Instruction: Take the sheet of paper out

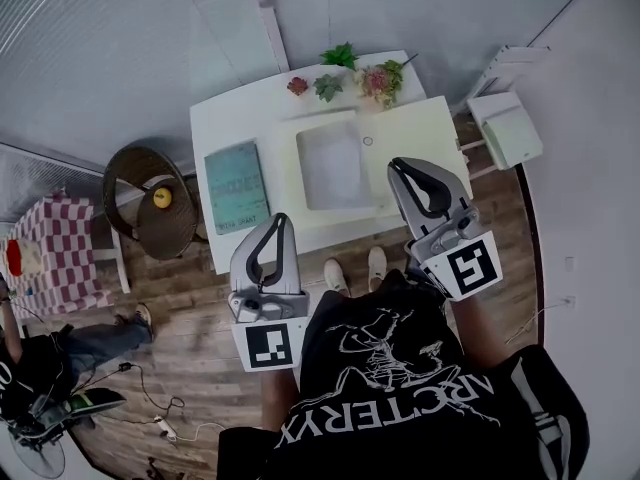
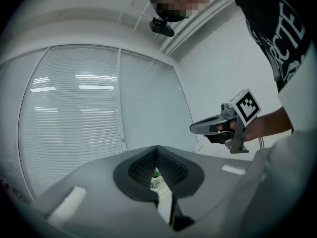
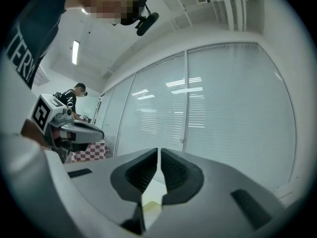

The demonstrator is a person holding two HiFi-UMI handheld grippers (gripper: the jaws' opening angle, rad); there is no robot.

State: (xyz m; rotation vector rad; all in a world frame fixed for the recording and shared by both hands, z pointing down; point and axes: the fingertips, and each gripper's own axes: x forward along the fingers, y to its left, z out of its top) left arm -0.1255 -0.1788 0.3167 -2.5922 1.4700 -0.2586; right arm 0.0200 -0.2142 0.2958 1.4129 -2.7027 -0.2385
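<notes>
Right now my left gripper [image 1: 283,220] and right gripper [image 1: 398,168] are both shut on nothing, level at the near edge of the white table [image 1: 240,118]. The sheet of paper [image 1: 335,166] lies flat on a cream holder [image 1: 420,133], right of the teal book [image 1: 236,186]. Going in with the jaws together, I'd likely just shove the thin sheet, or pinch the holder too and drag both toward the far plants [image 1: 380,80].

The head view looks steeply down from the person's head onto the white table [image 1: 250,118], the left gripper [image 1: 281,218] and right gripper [image 1: 396,164] close beneath the lens. Each gripper view sits just behind its own jaws, facing level toward window blinds [image 2: 74,123] (both take these in), and each catches the other gripper sideways.
</notes>
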